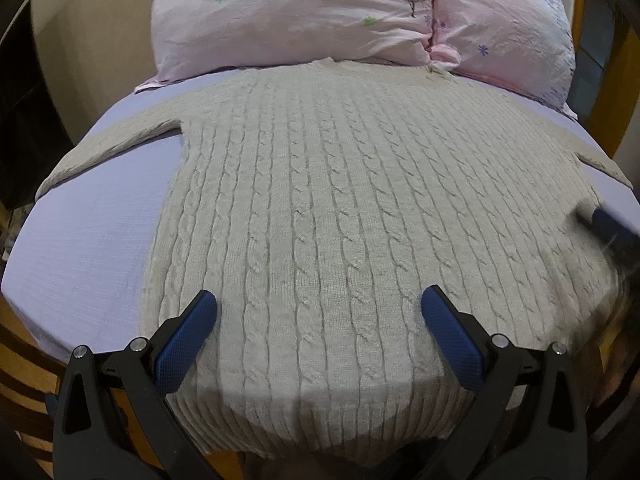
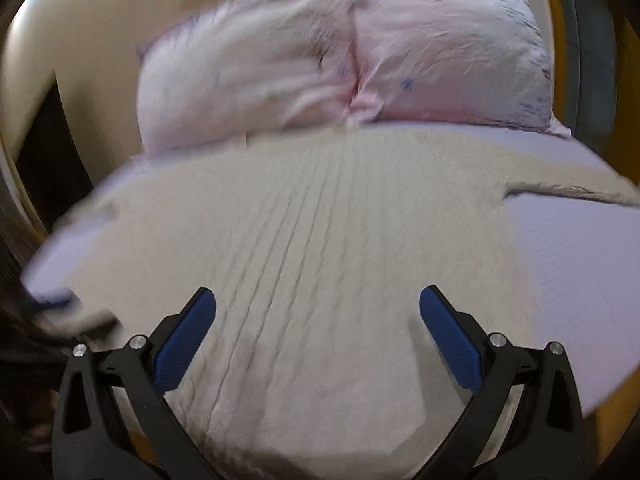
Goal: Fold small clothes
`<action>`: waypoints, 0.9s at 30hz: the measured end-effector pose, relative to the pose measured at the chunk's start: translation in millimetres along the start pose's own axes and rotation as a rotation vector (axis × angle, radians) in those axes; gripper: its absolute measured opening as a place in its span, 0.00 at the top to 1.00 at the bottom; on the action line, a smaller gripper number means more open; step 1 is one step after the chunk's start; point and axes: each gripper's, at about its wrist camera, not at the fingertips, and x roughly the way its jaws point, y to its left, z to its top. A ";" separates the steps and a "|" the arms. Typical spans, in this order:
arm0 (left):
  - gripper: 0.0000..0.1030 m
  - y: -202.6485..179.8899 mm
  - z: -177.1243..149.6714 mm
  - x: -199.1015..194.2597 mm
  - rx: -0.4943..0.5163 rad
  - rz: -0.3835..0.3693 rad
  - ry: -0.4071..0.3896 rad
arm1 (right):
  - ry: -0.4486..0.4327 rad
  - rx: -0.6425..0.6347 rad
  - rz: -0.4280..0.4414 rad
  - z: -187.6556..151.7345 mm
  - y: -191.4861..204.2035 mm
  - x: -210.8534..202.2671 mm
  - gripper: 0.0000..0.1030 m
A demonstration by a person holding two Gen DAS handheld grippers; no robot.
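Where sweater (image 1: 320,208) ends — pillows (image 1: 304,16), touching

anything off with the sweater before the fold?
One thing: the sweater lies flat with sleeves spread, but its ribbed hem hangs past the near edge of the bed. Both claws open, nothing gripped.

The left tool (image 1: 319,304) has two black plastic arms, each with a triangular cut-out near its base and two round silver screws on the upper joints. Its fingers (image 1: 188,340) carry long blue pads with a fine cross-hatched grip texture and rounded tips. The right tool (image 2: 318,304) is built the same: black arms, silver screws, and blue textured fingers (image 2: 450,340) backed by black plastic.
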 end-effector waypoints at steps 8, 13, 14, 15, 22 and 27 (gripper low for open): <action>0.01 64.4 41.2 -12.0 -0.086 -0.144 -0.196 | -0.098 0.514 -0.289 89.9 -216.7 -23.0 0.49; 0.01 123.9 70.9 4.5 -0.221 -0.100 -0.225 | -0.088 0.814 -0.410 105.7 -330.1 -4.5 0.56; 0.01 132.0 72.6 7.7 -0.240 -0.079 -0.224 | -0.080 0.881 -0.434 107.9 -352.8 2.3 0.57; 0.01 139.6 72.3 7.9 -0.260 -0.057 -0.229 | -0.077 0.920 -0.440 108.4 -365.5 5.8 0.58; 0.01 192.8 72.7 16.0 -0.439 -0.055 -0.280 | -0.105 1.084 -0.492 101.2 -415.2 21.4 0.67; 0.01 219.8 68.6 21.1 -0.521 -0.059 -0.259 | -0.142 1.088 -0.509 107.8 -427.4 37.4 0.93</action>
